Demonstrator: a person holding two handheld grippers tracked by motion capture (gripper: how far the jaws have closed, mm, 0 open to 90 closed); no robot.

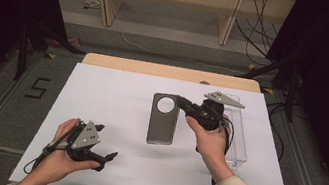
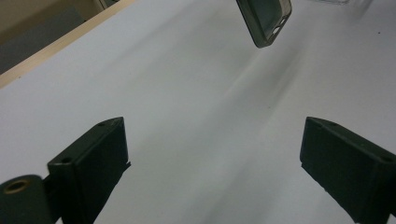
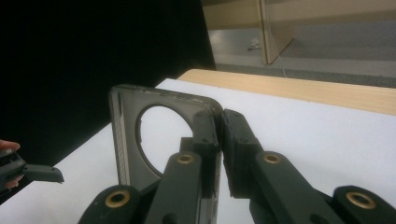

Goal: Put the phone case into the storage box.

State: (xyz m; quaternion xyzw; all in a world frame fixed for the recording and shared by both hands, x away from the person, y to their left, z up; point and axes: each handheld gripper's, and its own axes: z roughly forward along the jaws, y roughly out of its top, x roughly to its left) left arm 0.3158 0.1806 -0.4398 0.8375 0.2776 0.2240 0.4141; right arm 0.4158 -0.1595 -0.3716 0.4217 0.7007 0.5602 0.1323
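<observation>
1. Nearest the high view's camera, at lower left, a hand [image 1: 58, 156] holds the left gripper [image 1: 103, 156] low over the white sheet [image 1: 115, 99]. Its jaws stand wide apart with nothing between them; in the left gripper view bare white surface shows in the gap.
2. Open sheet lies all around that gripper: to its left up to the sheet's edge, ahead of it, and to its right toward the middle.
3. Near the centre is the case [image 1: 164, 119], a dark grey, slightly see-through phone case with rounded corners, a raised rim and a large round hole [image 1: 166, 105] near its far end. In the right gripper view it stands up on edge; whether its lower end touches the sheet I cannot tell.
4. Gripping it is the right gripper [image 3: 219, 135], held by the right hand [image 1: 210, 138]. Its jaws are closed down on the case's side wall by the hole, one inside the rim and one outside.
5. Just right of that hand lies a clear tray [image 1: 239, 135], long and narrow, close to the sheet's right edge.
6. Beyond the sheet's far edge a strip of the wooden table [image 1: 171, 72] shows.
</observation>
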